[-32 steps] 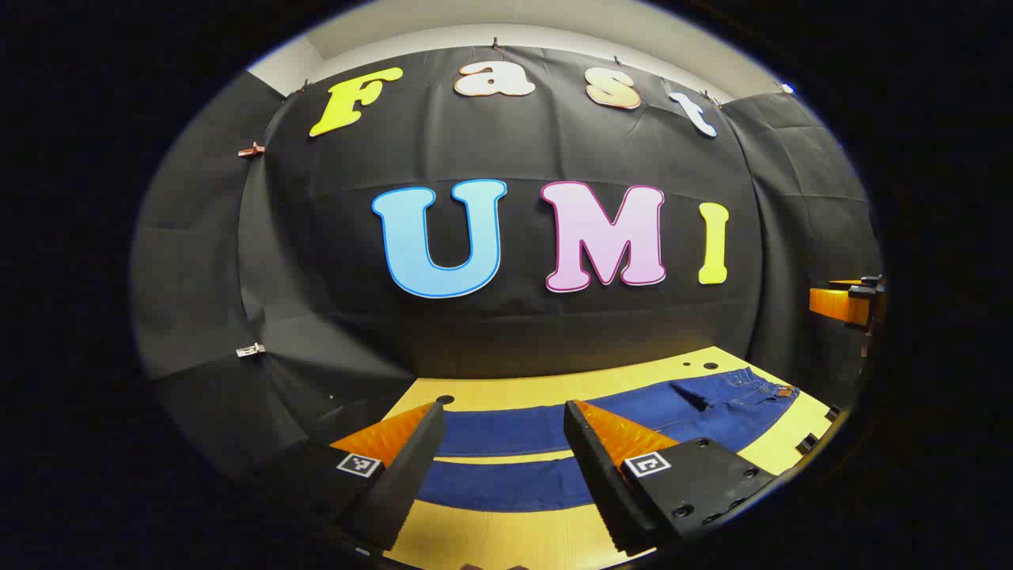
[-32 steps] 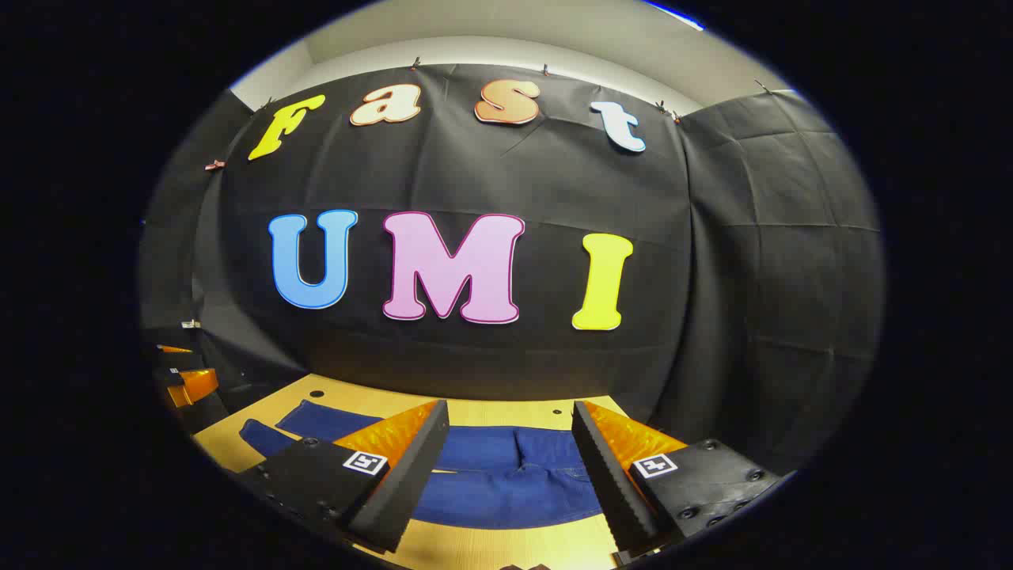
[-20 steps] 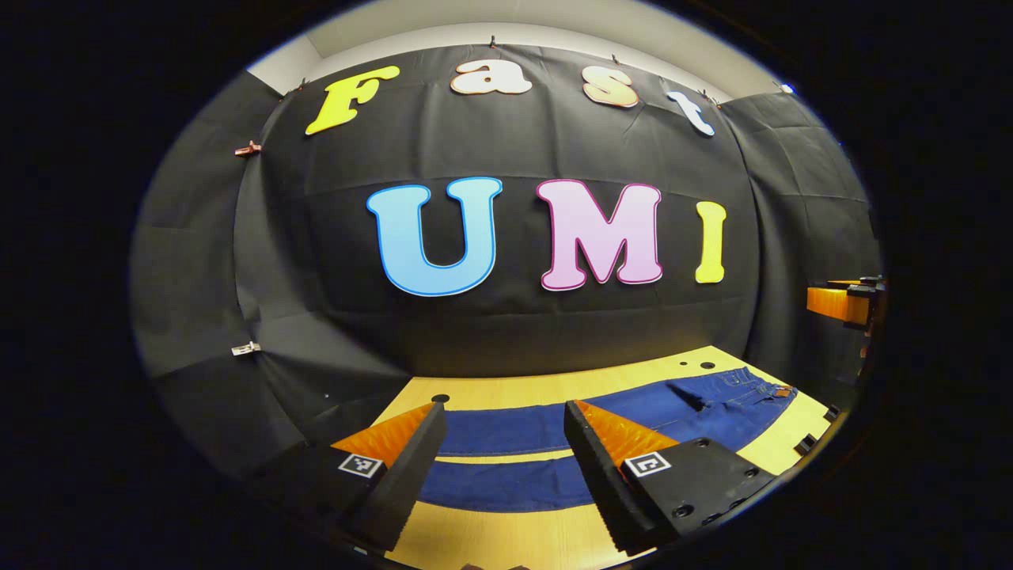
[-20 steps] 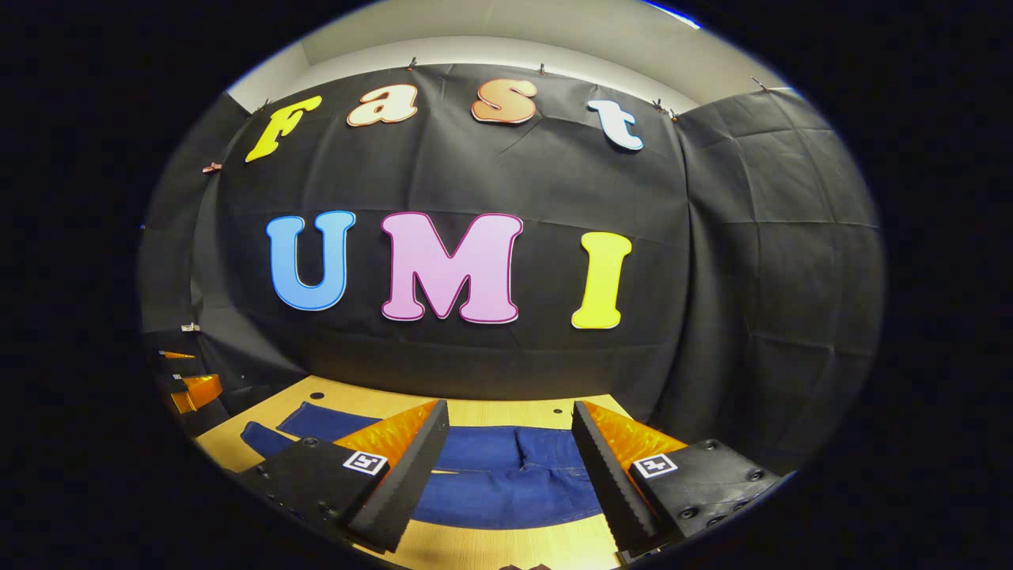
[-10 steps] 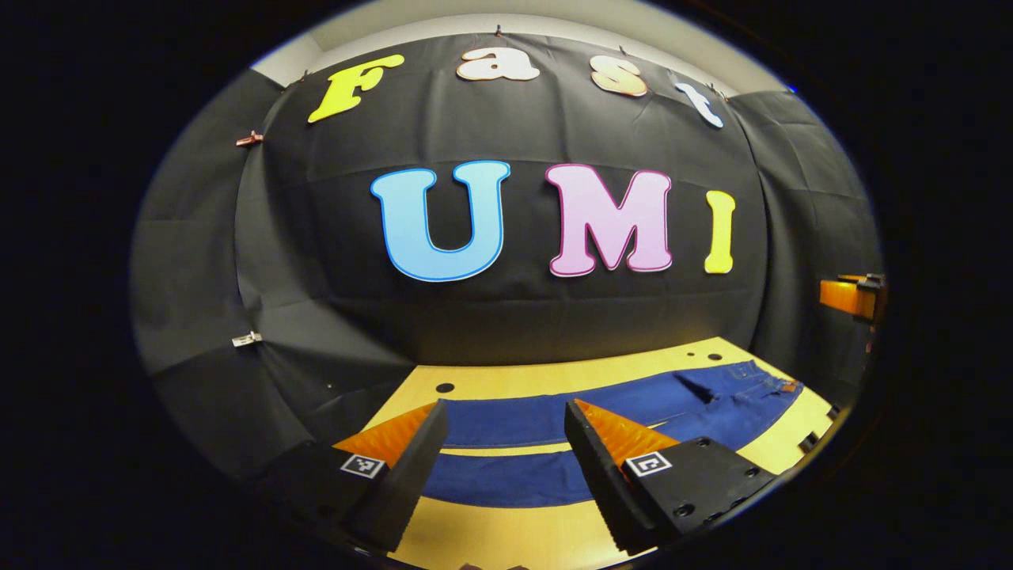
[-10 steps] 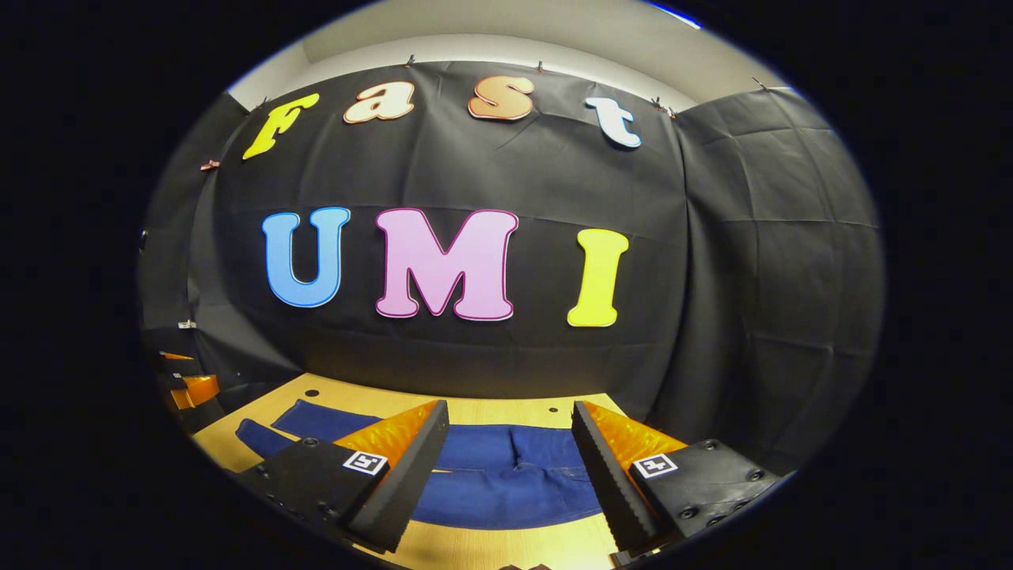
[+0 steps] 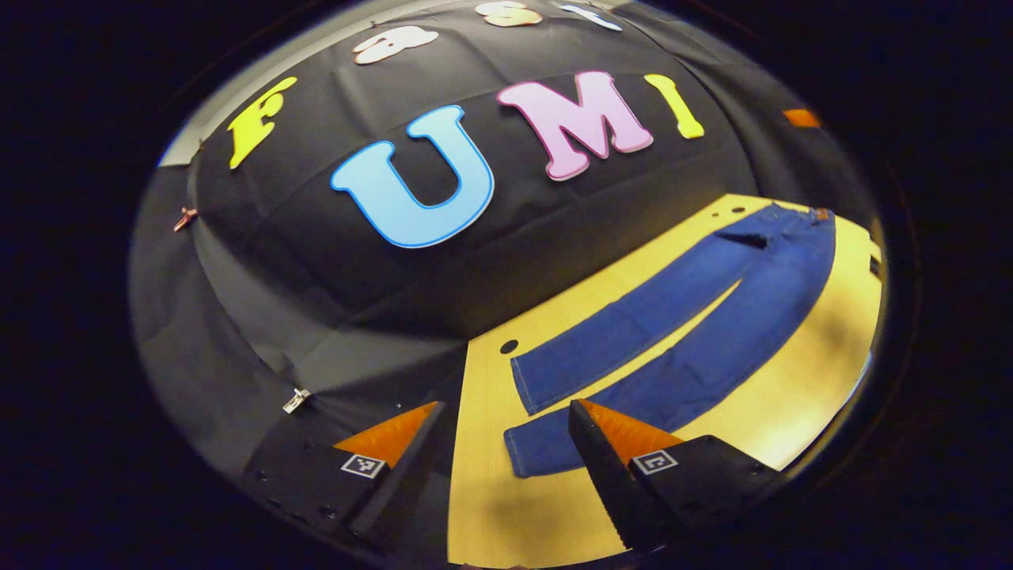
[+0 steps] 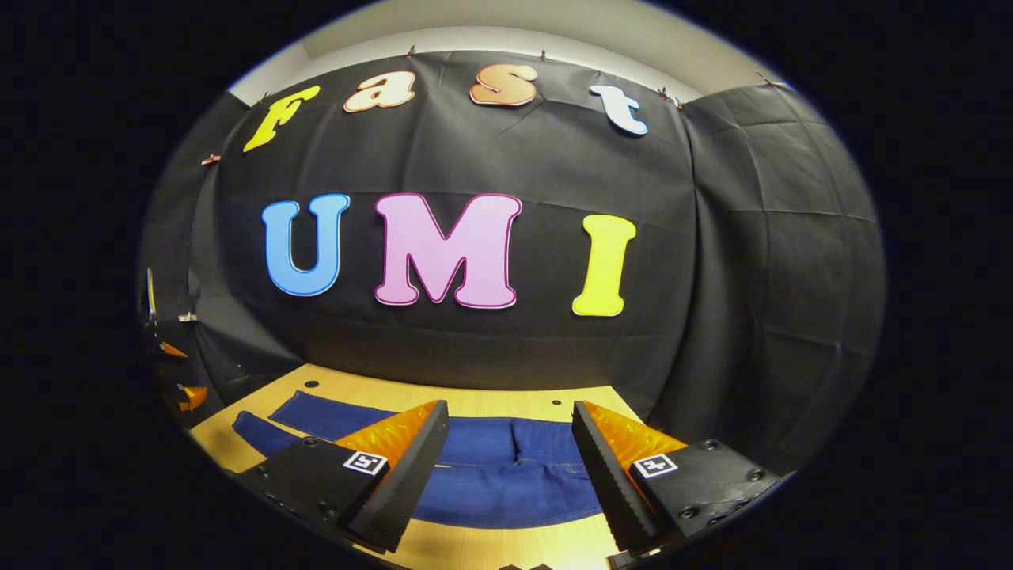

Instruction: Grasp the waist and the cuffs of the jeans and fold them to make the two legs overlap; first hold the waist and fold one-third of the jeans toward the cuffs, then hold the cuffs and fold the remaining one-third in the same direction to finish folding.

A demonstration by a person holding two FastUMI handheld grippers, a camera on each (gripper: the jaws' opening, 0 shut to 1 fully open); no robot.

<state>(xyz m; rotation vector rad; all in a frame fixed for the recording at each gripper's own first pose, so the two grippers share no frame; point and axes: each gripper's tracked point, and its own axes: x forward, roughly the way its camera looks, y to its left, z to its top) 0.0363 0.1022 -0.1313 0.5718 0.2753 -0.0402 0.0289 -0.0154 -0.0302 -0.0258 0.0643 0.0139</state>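
Blue denim, the jeans [image 7: 696,317] lie flat and full length on the pale wooden table [image 7: 483,491], the two legs side by side with a narrow strip of wood showing between them, not yet overlapped. Their cuffs [image 7: 526,419] sit at the table end nearest the left gripper [image 7: 500,459]; the waist [image 8: 546,451] lies at the far end, under the right gripper [image 8: 510,463]. The cloth looks smooth, with a small dark crease near the crotch and pale stitching along the hems.

By my reading this is the very start: nothing is folded, and both hands are only closing in on their ends. The left gripper hangs over the cuff end with its fingers spread wide, the nearer cuff just beside one finger, nothing held. The right gripper is likewise spread, poised above the waistband and clear of the fabric.

The next move calls for each to come down and pinch the near edge at its own end of the jeans, then carry that leg over onto the other.
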